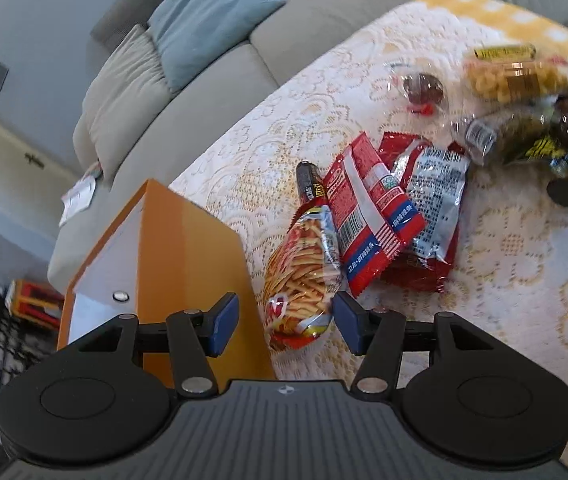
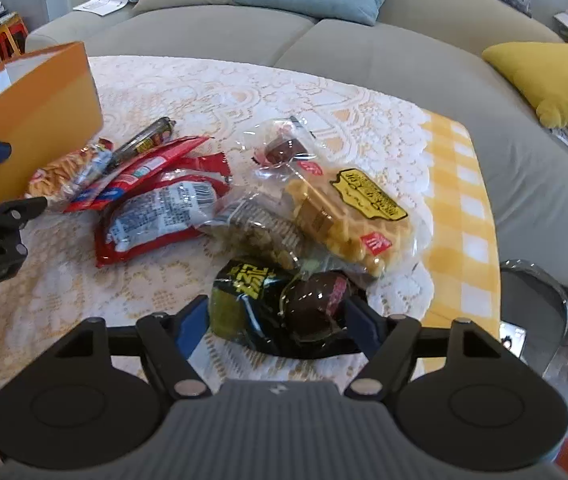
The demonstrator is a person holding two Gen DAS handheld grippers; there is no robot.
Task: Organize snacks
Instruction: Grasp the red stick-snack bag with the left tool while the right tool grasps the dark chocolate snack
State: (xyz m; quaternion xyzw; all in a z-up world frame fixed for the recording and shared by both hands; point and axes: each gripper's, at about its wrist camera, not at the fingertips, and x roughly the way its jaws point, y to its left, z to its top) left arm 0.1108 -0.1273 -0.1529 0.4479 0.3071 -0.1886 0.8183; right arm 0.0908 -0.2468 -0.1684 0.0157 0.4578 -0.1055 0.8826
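Left gripper: While it hangs over the bench (image 1: pixel 503 280), the left gripper (image 1: pixel 285 322) has its blue fingers (image 1: pixel 224 322) apart, one on each side of the low end of the stick snack bag (image 1: pixel 303 272), not squeezing it.
Right gripper: the right gripper (image 2: pixel 278 320) has its fingers (image 2: pixel 192 326) wide apart around the black snack pack (image 2: pixel 284 308).
Orange box: the orange box (image 1: pixel 188 260) stands on the bench, its top open.
Stick snack bag: just beside the orange box, on the lace cloth.
Red packs: the red packs (image 1: pixel 387 216) lie past the stick snack bag from the orange box.
Waffle pack: the waffle pack (image 2: pixel 347 216) lies far from the orange box, near the yellow cloth edge.
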